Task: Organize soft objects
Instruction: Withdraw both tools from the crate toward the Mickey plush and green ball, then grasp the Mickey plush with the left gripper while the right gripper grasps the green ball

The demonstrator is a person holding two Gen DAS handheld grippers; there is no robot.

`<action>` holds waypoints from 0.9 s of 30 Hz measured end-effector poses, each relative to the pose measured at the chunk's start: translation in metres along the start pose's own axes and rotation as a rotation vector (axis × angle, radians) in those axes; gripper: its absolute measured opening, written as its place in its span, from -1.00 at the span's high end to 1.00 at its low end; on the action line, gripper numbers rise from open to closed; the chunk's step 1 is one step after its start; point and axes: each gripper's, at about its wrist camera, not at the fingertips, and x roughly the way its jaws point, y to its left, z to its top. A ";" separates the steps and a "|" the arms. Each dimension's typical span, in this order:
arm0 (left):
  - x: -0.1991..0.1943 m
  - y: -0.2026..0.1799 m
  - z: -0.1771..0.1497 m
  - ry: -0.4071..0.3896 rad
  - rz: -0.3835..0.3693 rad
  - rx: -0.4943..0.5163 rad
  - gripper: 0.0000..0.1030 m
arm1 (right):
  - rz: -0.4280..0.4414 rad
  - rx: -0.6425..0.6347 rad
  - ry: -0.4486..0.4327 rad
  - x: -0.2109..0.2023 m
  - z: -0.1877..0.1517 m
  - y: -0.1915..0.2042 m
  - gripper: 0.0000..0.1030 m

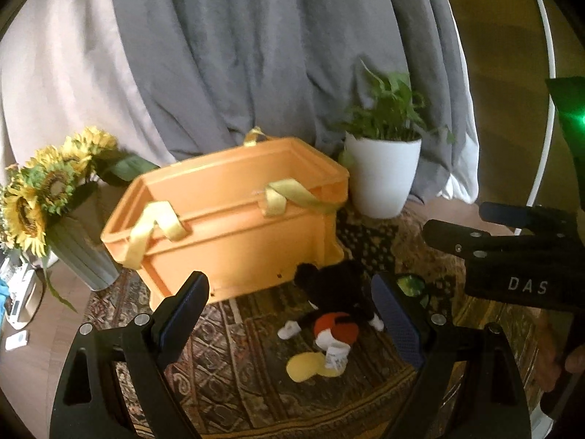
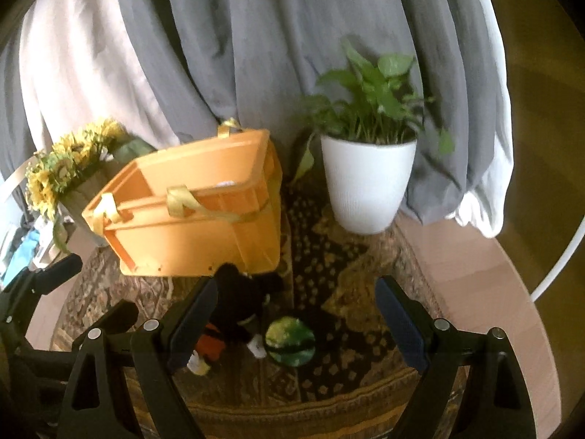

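A black, red and yellow mouse plush (image 1: 331,314) lies on the patterned rug in front of the orange basket (image 1: 234,226) with yellow strap handles. My left gripper (image 1: 292,311) is open, hovering above the plush with its fingers either side of it. A green and yellow soft ball (image 2: 290,341) lies on the rug to the right of the plush (image 2: 237,311). My right gripper (image 2: 294,314) is open and empty, above the ball. The basket (image 2: 190,219) looks empty. The right gripper's body (image 1: 512,256) shows at the right of the left wrist view.
A white pot with a green plant (image 2: 369,183) stands right of the basket. A vase of sunflowers (image 1: 55,205) stands left of it. Grey and white curtains (image 1: 256,55) hang behind. Small items (image 1: 16,300) lie on the wooden floor at far left.
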 end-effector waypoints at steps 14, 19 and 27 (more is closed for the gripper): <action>0.040 -0.015 -0.026 0.118 -0.054 0.051 -0.74 | 0.021 0.055 0.142 0.040 -0.026 -0.013 -0.73; 0.054 -0.019 -0.034 0.168 -0.085 0.056 -0.71 | 0.032 0.092 0.188 0.055 -0.032 -0.018 -0.72; 0.076 -0.019 -0.042 0.246 -0.125 0.036 -0.54 | 0.040 0.117 0.230 0.071 -0.038 -0.020 -0.72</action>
